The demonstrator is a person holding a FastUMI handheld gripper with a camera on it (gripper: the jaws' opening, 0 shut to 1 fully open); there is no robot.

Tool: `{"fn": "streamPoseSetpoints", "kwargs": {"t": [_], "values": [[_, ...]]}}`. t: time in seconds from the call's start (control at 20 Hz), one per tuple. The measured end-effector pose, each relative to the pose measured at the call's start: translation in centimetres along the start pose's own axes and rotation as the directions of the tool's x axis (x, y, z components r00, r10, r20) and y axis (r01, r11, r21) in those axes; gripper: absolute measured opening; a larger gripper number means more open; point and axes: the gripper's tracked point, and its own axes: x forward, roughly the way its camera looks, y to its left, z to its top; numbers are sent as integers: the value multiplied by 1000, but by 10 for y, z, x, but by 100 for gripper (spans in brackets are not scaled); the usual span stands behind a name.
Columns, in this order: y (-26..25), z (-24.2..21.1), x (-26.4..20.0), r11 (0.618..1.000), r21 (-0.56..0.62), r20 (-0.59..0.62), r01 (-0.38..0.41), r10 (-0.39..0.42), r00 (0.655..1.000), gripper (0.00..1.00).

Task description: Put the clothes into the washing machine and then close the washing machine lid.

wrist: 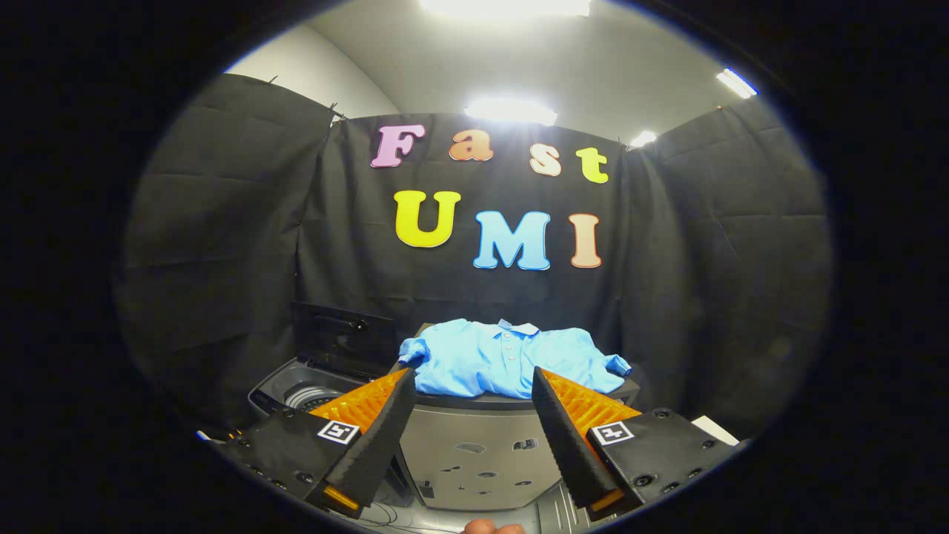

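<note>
My tool [471, 386] spread wide, empty. Blue shirt [511, 360] lies straight ahead at frame centre, long axis crosswise; open washing machine [311, 386] lower left.

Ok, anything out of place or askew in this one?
Nothing stands out. The blue shirt lies spread flat on the grey stand, the washing machine beside it has its lid up, and the tool is open, short of the shirt.
</note>
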Motion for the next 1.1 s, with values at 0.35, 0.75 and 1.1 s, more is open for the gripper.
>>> {"fn": "streamPoseSetpoints", "kwargs": {"t": [0.35,0.75,1.1], "values": [[-33,28,60,1000,-15,-97,19,-21,995,98],[-59,29,144,999,44,-262,13,-1,965,98],[-62,-6,200,1000,13,-367,0,5,930,98]]}}
